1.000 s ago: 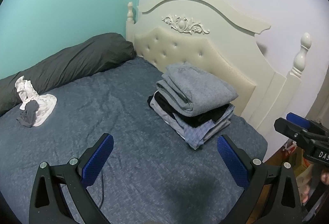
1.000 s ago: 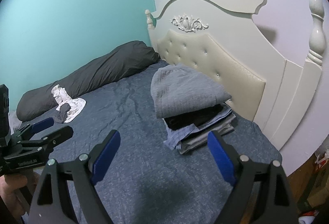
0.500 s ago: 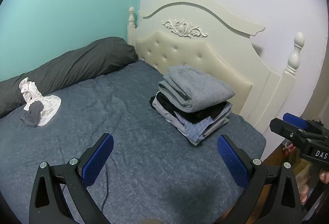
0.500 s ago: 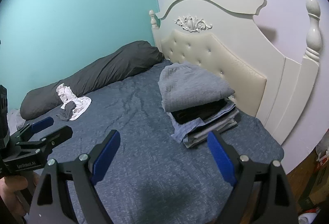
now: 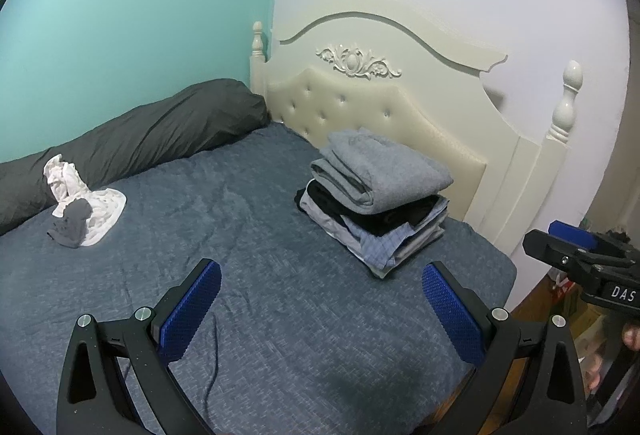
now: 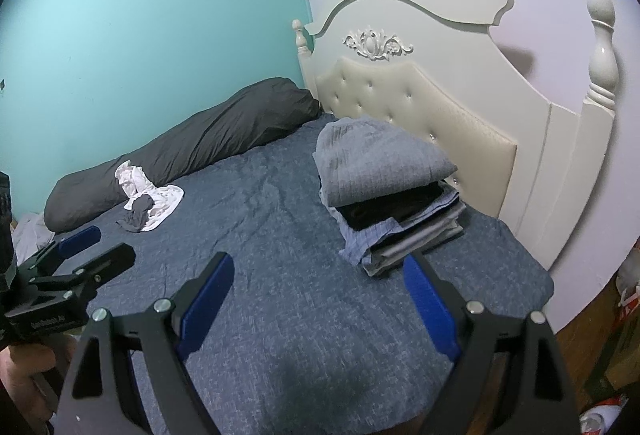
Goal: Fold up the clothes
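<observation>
A stack of folded clothes (image 5: 376,195) (image 6: 384,191), a grey garment on top over black and blue ones, rests on the blue bed (image 5: 240,235) (image 6: 280,255) near the headboard. A crumpled white garment with a dark grey piece on it (image 5: 86,207) (image 6: 148,203) lies at the far left by the dark bolster. My left gripper (image 5: 320,307) hovers open over the bed's near part, nothing between its blue pads. My right gripper (image 6: 320,299) is open too, likewise empty, short of the stack. Each gripper shows at the edge of the other's view.
A cream headboard (image 5: 384,95) (image 6: 420,75) with posts backs the bed. A long dark grey bolster (image 5: 140,139) (image 6: 192,143) lies along the teal wall. A thin dark cord (image 5: 214,363) trails on the bedding. Wooden floor and boxes (image 6: 616,335) sit beyond the right edge.
Both grippers have drawn back and up from the bed, so the stack and the crumpled garments look smaller and farther. Both stay open and empty.
</observation>
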Demonstrator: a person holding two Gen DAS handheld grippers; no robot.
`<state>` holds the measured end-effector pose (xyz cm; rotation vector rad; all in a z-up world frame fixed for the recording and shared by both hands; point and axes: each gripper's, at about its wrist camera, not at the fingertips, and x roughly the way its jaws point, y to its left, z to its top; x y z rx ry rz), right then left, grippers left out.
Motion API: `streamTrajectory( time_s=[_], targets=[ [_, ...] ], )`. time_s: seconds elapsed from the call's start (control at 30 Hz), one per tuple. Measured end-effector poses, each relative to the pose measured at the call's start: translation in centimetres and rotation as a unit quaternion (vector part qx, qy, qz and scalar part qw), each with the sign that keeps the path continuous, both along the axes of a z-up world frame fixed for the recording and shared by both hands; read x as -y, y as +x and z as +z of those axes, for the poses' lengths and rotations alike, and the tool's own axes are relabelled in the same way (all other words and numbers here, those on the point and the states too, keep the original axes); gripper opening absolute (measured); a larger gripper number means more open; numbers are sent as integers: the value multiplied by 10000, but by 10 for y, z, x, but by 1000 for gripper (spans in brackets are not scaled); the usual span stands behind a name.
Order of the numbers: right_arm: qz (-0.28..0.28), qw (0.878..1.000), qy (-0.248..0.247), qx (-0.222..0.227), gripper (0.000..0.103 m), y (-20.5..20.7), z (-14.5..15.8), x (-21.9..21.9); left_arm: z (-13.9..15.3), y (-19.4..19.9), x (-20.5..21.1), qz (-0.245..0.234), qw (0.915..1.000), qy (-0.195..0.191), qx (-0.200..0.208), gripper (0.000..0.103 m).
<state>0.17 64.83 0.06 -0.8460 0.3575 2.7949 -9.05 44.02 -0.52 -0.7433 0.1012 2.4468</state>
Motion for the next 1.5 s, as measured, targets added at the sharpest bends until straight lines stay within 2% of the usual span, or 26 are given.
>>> streamTrajectory(
  time_s=[0.9,1.5],
  targets=[
    [-16,10000,-80,-11,88,40,-9,22,3,40,19,-191,9997,43,-138,103],
    [-37,9999,-18,-150,88,54,-3,31,5,54,28,-208,9996,26,-212,103]
  ],
)
